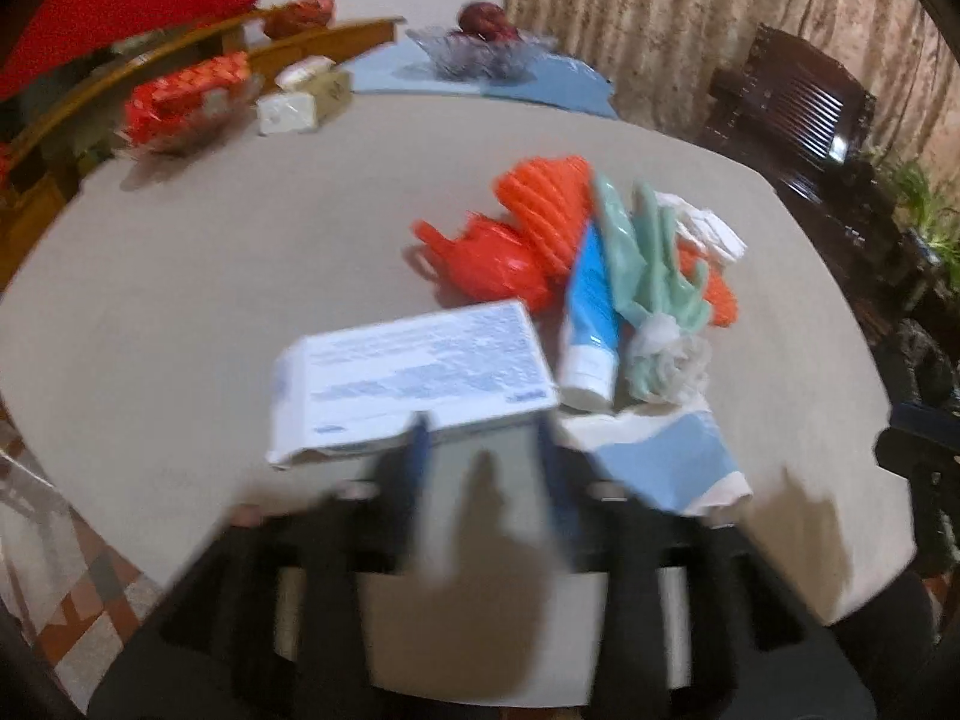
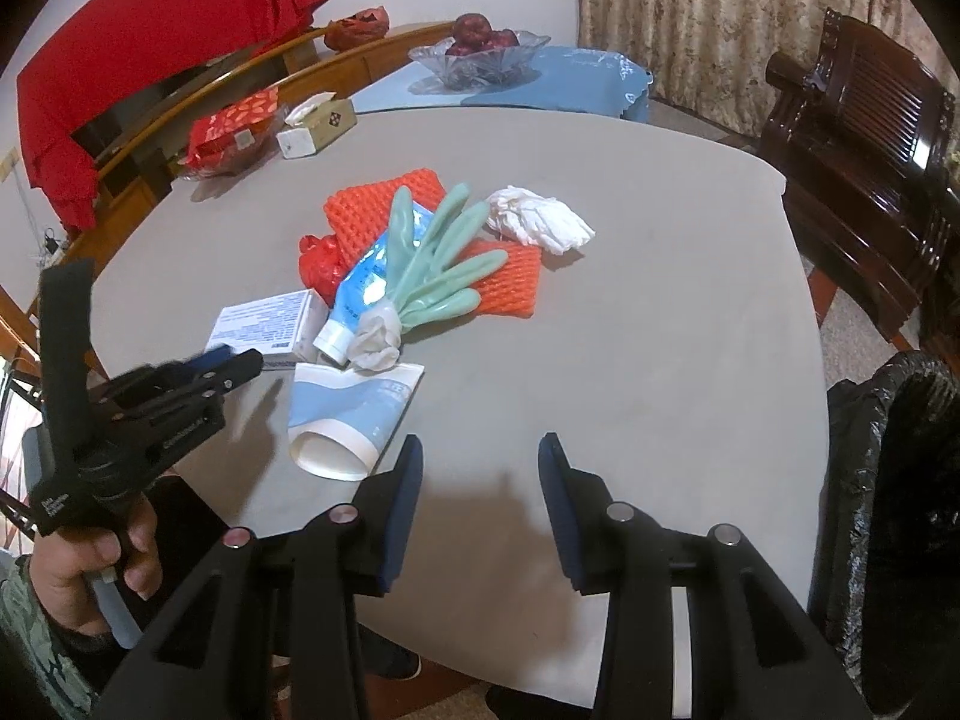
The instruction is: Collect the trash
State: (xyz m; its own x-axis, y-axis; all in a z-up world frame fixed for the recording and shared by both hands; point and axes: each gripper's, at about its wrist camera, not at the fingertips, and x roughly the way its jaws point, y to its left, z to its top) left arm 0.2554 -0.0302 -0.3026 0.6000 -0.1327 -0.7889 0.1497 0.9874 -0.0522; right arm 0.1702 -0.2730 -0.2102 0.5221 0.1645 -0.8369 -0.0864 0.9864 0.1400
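A pile of trash lies on the grey table [image 2: 630,330]: a white printed box [image 1: 420,369] [image 2: 264,324], a blue tube [image 1: 591,312] [image 2: 360,300], a green rubber glove [image 2: 438,270] [image 1: 648,276], orange foam netting [image 2: 372,204] [image 1: 552,204], a red plastic bag [image 2: 321,264] [image 1: 486,258], crumpled white tissue [image 2: 540,219], and a flattened blue-white paper cup [image 2: 348,414] [image 1: 666,462]. My left gripper [image 1: 480,438] [image 2: 240,360] is open, its fingertips just at the box's near edge. My right gripper [image 2: 480,456] is open and empty above the table's near side.
A bin lined with a black bag [image 2: 900,480] stands right of the table. At the far left are a red packet [image 2: 234,126] and a tissue box [image 2: 318,126]. A glass fruit bowl [image 2: 480,57] sits on a blue cloth behind. A dark wooden chair [image 2: 858,138] is at right.
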